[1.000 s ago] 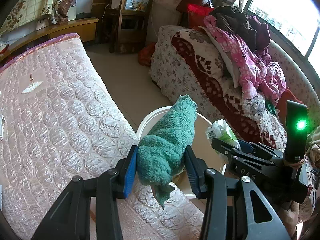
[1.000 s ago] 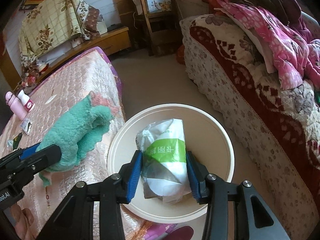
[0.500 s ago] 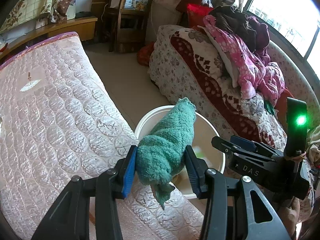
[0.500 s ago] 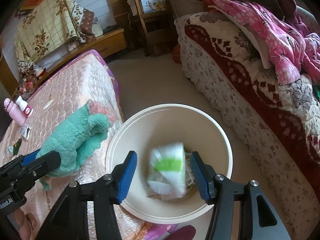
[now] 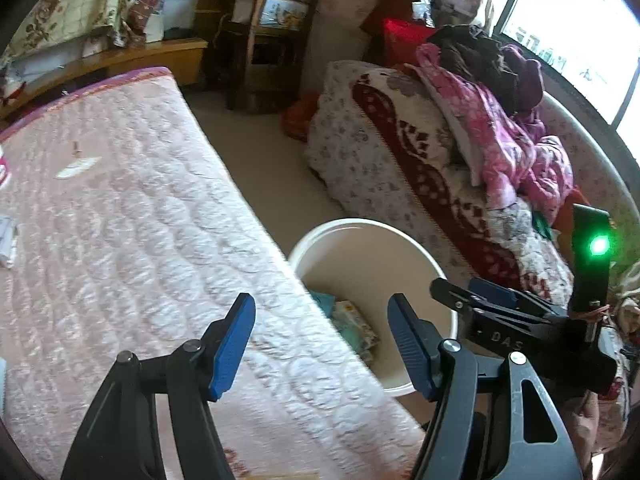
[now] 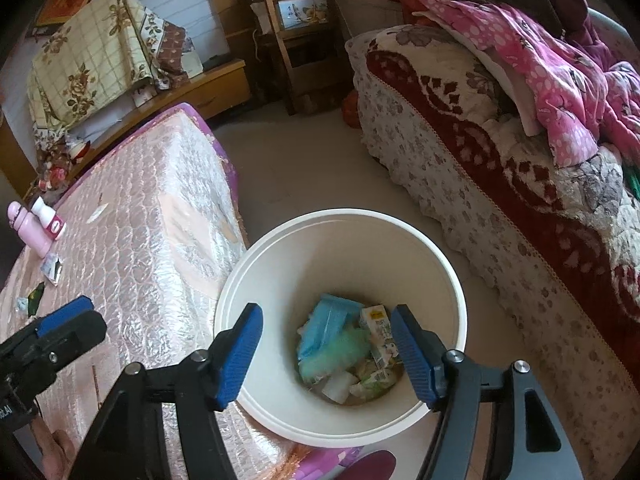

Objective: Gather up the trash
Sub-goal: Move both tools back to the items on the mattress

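Nearest to me the right gripper (image 6: 326,350) hangs over the white bucket (image 6: 448,268) with its blue pads spread wide and nothing between them; the left gripper (image 5: 320,344) is beside it, over the edge of the pink quilted mattress (image 5: 120,200), also wide and empty. Down in the bucket the collected trash (image 6: 348,352) lies in a loose heap: a blue packet, a soft green piece, a small carton and some white and green wrapping. The bucket stands on the floor between the mattress and a sofa covered with a flowered cloth (image 6: 460,168). Farther along the mattress more small litter waits – a torn wrapper (image 6: 51,268), a dark green scrap (image 6: 36,292) – near two pink bottles (image 6: 38,224); whether the bottles count as trash I cannot tell. I judge the step now is to go for the next piece. To do it well, the left gripper, which is closer to that side, should travel low over the quilt, arrive with pads wide, press lightly so that the flat wrapper is pinched and not pushed away, and avoid knocking the bottles.
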`<state>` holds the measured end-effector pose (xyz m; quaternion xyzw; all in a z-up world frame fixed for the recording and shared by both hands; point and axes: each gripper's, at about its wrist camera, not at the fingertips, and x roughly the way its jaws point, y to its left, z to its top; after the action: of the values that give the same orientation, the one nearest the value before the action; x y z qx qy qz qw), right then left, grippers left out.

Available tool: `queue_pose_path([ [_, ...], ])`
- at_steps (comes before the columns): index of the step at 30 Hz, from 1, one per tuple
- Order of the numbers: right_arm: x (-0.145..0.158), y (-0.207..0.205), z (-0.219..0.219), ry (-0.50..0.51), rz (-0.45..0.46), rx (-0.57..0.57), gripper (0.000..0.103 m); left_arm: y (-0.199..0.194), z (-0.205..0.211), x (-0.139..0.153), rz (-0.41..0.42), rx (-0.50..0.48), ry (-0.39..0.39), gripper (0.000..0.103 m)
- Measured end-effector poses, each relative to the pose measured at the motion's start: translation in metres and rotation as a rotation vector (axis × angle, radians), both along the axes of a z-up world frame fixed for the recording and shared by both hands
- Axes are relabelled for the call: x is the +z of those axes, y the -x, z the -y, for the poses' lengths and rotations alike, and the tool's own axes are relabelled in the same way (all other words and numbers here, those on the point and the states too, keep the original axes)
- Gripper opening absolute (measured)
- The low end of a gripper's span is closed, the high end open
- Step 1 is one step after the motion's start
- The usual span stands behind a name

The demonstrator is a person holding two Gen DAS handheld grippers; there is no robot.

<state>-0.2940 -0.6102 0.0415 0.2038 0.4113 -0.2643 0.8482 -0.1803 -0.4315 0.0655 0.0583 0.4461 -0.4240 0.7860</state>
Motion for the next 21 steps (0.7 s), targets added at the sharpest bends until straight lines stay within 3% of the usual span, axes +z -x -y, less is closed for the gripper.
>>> queue_pose_path([
  [10, 0.000, -0.022, -0.032, 0.006, -0.003, 0.072, 0.070, -0.016, -0.045, 0.007, 0.083, 0.108, -0.061, 0.069],
  [21, 0.002, -0.070, -0.100, 0.005, 0.004, 0.222, 0.070, -0.039, -0.135, 0.018, 0.132, 0.276, -0.102, 0.071],
])
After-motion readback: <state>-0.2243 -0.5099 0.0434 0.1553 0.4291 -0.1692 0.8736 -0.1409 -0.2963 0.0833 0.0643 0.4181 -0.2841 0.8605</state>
